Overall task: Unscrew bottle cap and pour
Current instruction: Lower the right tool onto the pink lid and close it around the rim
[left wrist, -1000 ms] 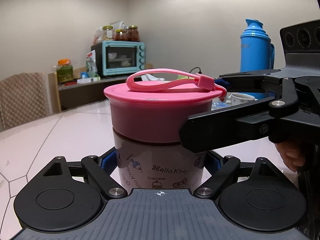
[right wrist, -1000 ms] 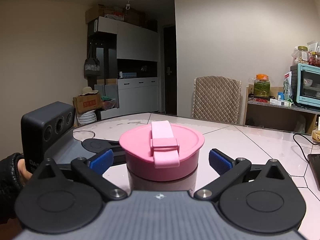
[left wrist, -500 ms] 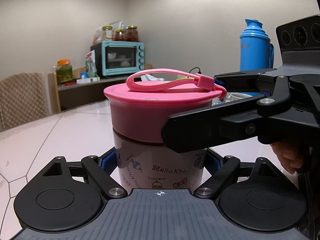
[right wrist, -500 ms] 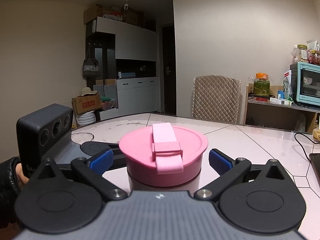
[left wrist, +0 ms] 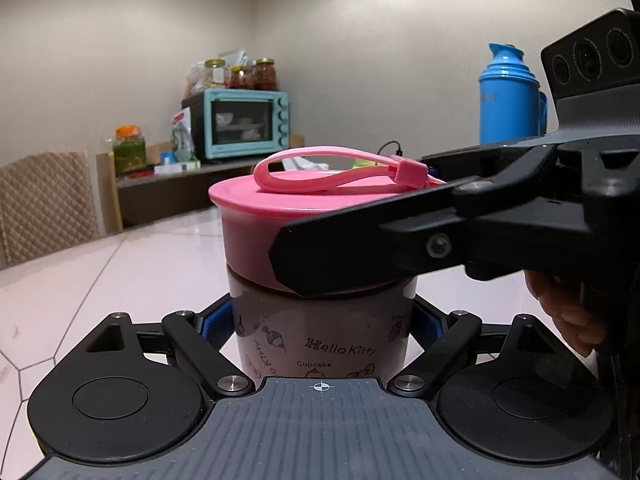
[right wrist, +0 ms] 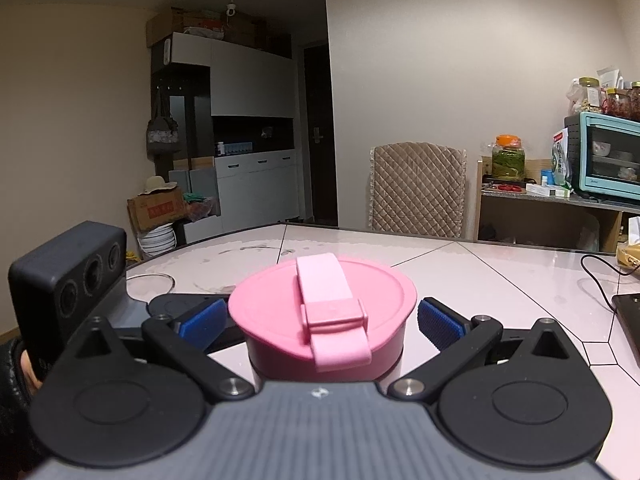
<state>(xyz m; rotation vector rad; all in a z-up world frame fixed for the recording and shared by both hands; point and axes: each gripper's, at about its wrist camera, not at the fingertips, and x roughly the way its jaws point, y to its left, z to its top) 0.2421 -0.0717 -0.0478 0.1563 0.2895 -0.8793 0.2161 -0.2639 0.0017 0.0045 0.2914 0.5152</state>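
The glossy pale tiled counter [right wrist: 500, 276] carries a squat printed translucent bottle [left wrist: 320, 340], upright near its middle. The left gripper [left wrist: 320, 320] is clamped on the bottle's body, likely to stop it turning. The right gripper [right wrist: 320, 320] straddles the round pink plastic cap [right wrist: 280, 320], its blue pads [right wrist: 438, 322] apart from the rim, grasping nothing, apparently lined up for unscrewing.

Cap [left wrist: 280, 220] on bottle [left wrist: 320, 332], btwn both tools; oven [left wrist: 240, 128] behind, thermos [left wrist: 508, 96] right.
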